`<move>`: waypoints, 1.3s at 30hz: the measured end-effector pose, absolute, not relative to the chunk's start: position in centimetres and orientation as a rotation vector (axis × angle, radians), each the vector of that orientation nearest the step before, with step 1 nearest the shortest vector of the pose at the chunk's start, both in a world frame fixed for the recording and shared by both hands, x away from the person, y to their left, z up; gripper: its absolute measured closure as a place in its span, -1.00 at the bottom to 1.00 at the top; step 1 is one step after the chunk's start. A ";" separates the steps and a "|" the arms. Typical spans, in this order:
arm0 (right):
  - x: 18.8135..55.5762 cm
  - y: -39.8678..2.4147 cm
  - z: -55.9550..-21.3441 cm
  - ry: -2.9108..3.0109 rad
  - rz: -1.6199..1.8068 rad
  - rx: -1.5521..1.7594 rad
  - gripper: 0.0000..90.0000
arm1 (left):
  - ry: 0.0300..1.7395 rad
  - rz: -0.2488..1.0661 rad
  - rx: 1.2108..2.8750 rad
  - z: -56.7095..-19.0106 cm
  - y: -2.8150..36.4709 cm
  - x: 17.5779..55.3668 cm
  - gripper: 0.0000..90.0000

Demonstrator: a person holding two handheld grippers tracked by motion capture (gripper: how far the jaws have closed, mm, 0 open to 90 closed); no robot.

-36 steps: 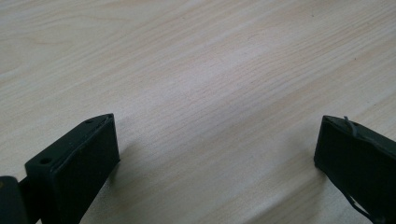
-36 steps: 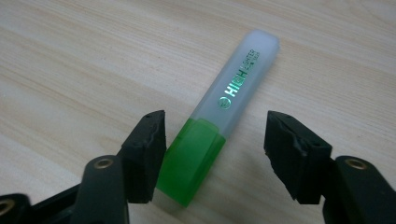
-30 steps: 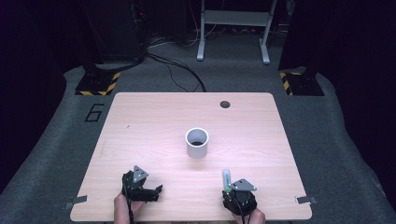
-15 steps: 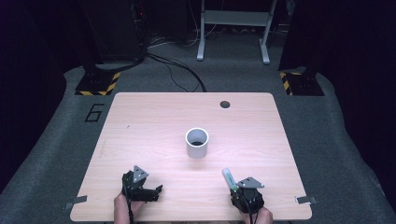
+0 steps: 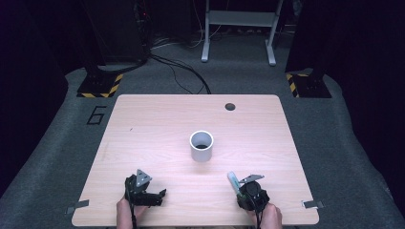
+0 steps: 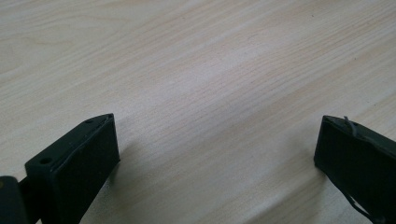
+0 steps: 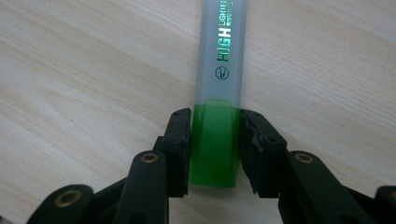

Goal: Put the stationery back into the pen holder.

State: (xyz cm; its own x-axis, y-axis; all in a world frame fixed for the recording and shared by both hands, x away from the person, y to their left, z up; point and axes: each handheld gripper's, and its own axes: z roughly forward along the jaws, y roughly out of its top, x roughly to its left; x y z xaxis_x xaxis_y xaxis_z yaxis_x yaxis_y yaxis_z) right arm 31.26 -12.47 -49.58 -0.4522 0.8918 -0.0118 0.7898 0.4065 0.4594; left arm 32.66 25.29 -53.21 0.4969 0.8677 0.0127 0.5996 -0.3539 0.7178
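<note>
highlighter (image 7: 219, 88) sits pinched in the right claw (image 7: 215, 140) at the near right of the desk (image 5: 143, 124), its frosted barrel pointing away toward the far left and its green cap end squeezed between the two black jaws, which have just been closing onto it. seen from above, the pen (image 5: 233, 181) sticks out ahead of that claw (image 5: 241, 190), angled roughly toward the white cup (image 5: 201, 146) standing upright near the middle of the desk, well apart from it. it looks light, stiff and smooth plastic, so it should lift with no effort but could swivel or slide in the pads, since the hold is right at one end and the long barrel hangs free. a grip nearer the middle of the barrel would steady it; the round body gives little flat surface to bite on. the left claw (image 5: 145, 194) rests at the near left with its jaws wide apart and nothing but bare wood (image 6: 201, 93) between them.
</note>
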 end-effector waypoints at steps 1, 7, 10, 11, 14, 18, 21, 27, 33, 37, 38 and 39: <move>31.5 -12.4 -49.5 2.418 0.570 1.496 0.43 | 1.198 0.509 2.093 -53.1 25.3 32.7 -1.00; 31.9 -12.2 -49.4 2.453 0.563 1.469 0.48 | 1.200 0.520 2.086 -53.2 25.3 32.7 -1.00; 31.6 -12.7 -49.6 2.441 0.616 1.437 0.48 | 1.200 0.523 2.084 -53.2 25.3 32.7 -1.00; 31.5 -12.8 -49.8 2.425 0.645 1.435 0.49 | 1.198 0.509 2.092 -53.1 25.3 32.7 -1.00; 31.1 -13.2 -50.0 2.386 0.681 1.427 0.49 | 1.200 0.523 2.083 -53.2 25.3 32.7 -1.00; 31.0 -13.5 -49.9 2.359 0.720 1.416 0.49 | 1.200 0.518 2.086 -53.2 25.3 32.7 -1.00; 31.0 -13.7 -49.5 2.343 0.745 1.411 0.49 | 1.201 0.520 2.085 -53.2 25.3 32.7 -1.00; 31.7 -13.8 -48.8 2.341 0.770 1.402 0.49 | 1.200 0.524 2.082 -53.2 25.3 32.7 -1.00; 32.2 -14.0 -48.2 2.333 0.796 1.389 0.48 | 1.199 0.509 2.091 -53.1 25.3 32.7 -1.00; 32.7 -14.4 -47.8 2.319 0.811 1.395 0.48 | 1.200 0.522 2.083 -53.2 25.3 32.7 -1.00; 32.8 -14.5 -47.7 2.312 0.816 1.400 0.48 | 1.200 0.523 2.083 -53.2 25.3 32.7 -1.00; 32.9 -14.6 -47.6 2.307 0.815 1.403 0.48 | 1.199 0.517 2.086 -53.2 25.3 32.7 -1.00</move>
State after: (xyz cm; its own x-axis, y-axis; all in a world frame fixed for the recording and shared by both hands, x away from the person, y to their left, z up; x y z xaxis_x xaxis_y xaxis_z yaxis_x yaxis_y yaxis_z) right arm 32.95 -14.57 -47.60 -0.4664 0.8843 0.0221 0.7018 0.3547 0.6178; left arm 32.66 25.31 -53.17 0.4995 0.8662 0.0098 0.6020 -0.3553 0.7151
